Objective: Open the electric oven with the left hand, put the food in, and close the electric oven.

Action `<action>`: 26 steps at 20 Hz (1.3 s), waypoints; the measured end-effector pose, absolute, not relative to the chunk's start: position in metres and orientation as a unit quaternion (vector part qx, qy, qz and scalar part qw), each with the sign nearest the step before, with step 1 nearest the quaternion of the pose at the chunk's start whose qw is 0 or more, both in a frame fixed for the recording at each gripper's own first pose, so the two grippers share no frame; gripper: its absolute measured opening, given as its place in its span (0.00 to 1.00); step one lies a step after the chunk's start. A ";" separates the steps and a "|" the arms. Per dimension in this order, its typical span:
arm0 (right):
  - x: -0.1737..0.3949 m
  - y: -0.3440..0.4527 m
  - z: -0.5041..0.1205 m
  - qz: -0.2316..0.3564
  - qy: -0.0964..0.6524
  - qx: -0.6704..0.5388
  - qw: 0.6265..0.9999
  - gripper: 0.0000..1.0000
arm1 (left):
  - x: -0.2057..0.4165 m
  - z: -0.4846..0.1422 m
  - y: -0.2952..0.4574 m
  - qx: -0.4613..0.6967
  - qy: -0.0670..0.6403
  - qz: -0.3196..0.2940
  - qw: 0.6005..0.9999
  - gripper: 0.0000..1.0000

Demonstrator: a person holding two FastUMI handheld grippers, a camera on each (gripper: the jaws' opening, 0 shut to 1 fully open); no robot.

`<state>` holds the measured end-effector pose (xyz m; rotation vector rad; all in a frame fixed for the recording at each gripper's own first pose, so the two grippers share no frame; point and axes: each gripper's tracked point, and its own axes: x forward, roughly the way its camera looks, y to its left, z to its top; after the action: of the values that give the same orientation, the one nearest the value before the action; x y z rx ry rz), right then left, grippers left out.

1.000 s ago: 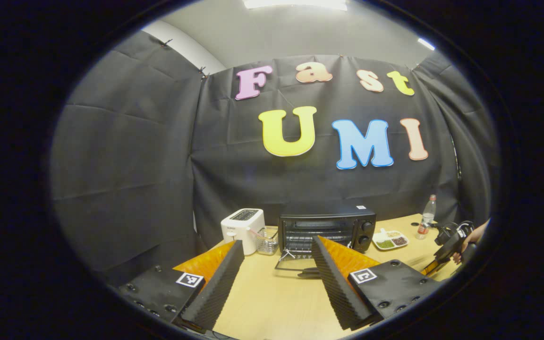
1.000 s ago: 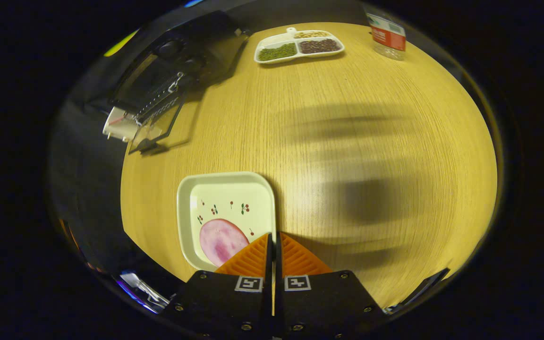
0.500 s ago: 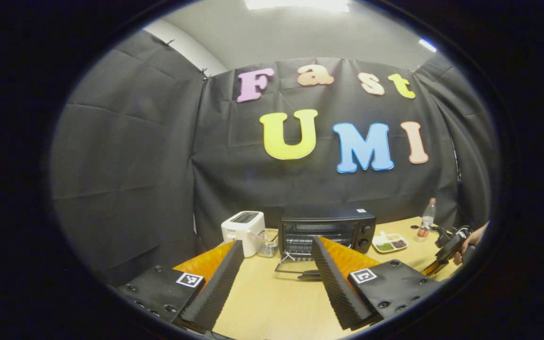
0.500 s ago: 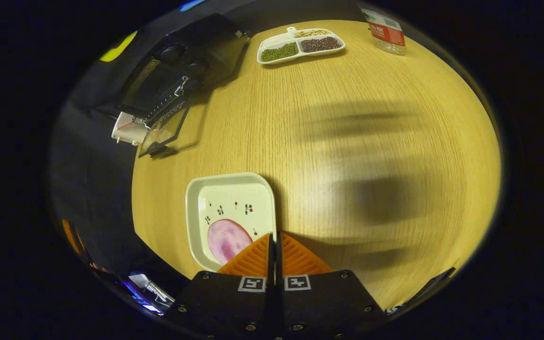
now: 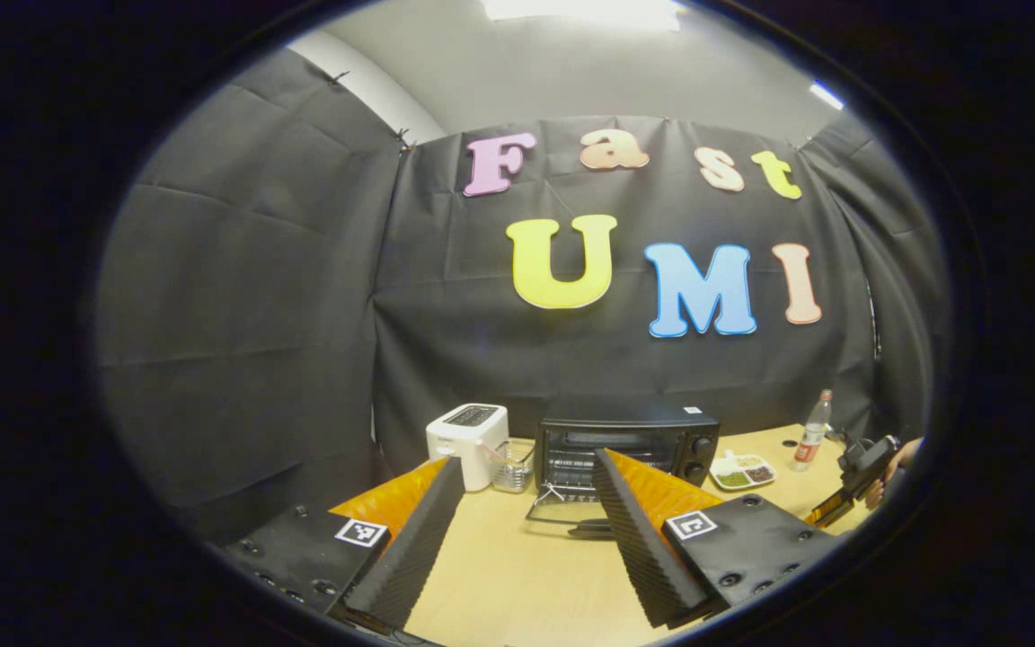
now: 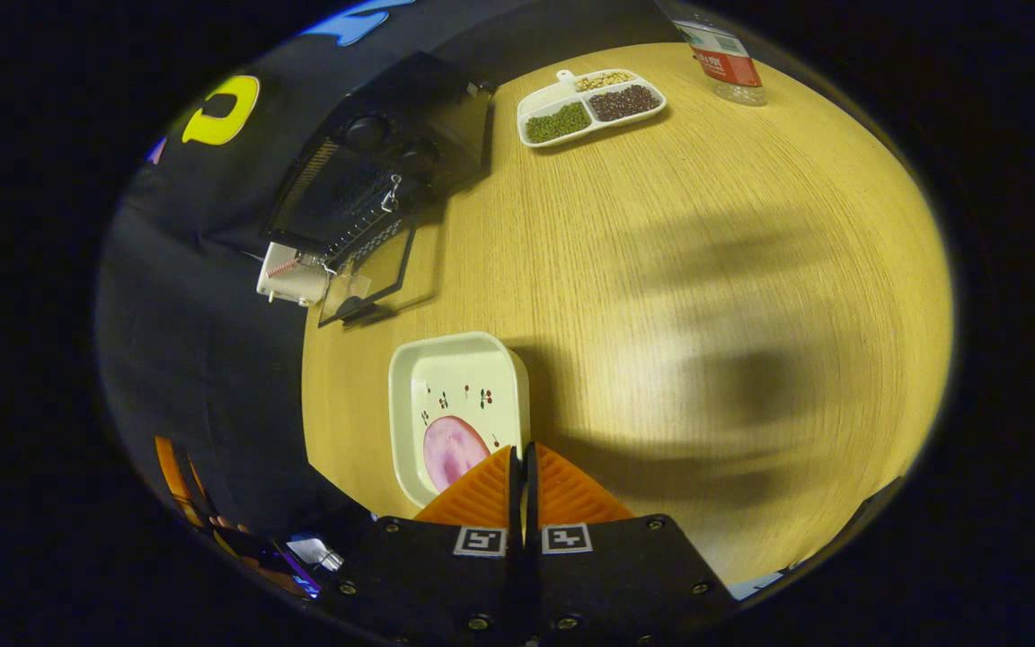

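Note:
The black electric oven (image 5: 625, 438) stands at the back of the wooden table, its glass door (image 5: 562, 510) folded down flat. My left gripper (image 5: 528, 460) is open, well short of the door, with nothing between its fingers. In the right gripper view the oven (image 6: 383, 166) lies at the upper left, its door (image 6: 369, 274) down. My right gripper (image 6: 522, 451) is shut on the right rim of a white square plate (image 6: 455, 377), which carries a pink round slice of food (image 6: 451, 449). The plate hangs a little above the table. Far right in the left gripper view, a hand holds the right gripper (image 5: 854, 481).
A white toaster (image 5: 468, 431) and a small wire basket (image 5: 515, 465) stand left of the oven. Right of it sit a divided dish of beans (image 6: 591, 103) and a plastic bottle (image 6: 720, 63). Wide bare wood (image 6: 706, 296) lies between plate and dish.
The left gripper has drawn back slightly, so the oven looks smaller and lower. The right gripper has carried the plate and turned toward the oven. Both jaws keep their state.

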<state>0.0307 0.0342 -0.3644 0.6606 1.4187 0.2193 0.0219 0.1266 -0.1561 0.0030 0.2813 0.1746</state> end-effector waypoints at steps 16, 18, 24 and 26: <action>0.134 0.118 -0.332 0.011 0.526 0.434 0.731 0.00 | 0.033 -0.172 0.169 -0.002 0.149 0.090 0.985 0.97; 0.146 0.127 -0.332 -0.005 0.515 0.448 0.731 0.00 | 0.036 -0.172 0.176 -0.002 0.150 0.091 0.985 0.97; 0.187 0.158 -0.333 -0.062 0.464 0.505 0.725 0.00 | 0.045 -0.174 0.201 0.003 0.151 0.096 0.984 0.92; 0.201 0.169 -0.336 -0.078 0.454 0.524 0.716 0.00 | 0.048 -0.176 0.209 0.001 0.148 0.100 0.984 1.00</action>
<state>0.2007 0.1690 -0.3361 1.1606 1.0044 -0.1716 0.0479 0.2088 -0.1761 0.0026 0.2982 0.2014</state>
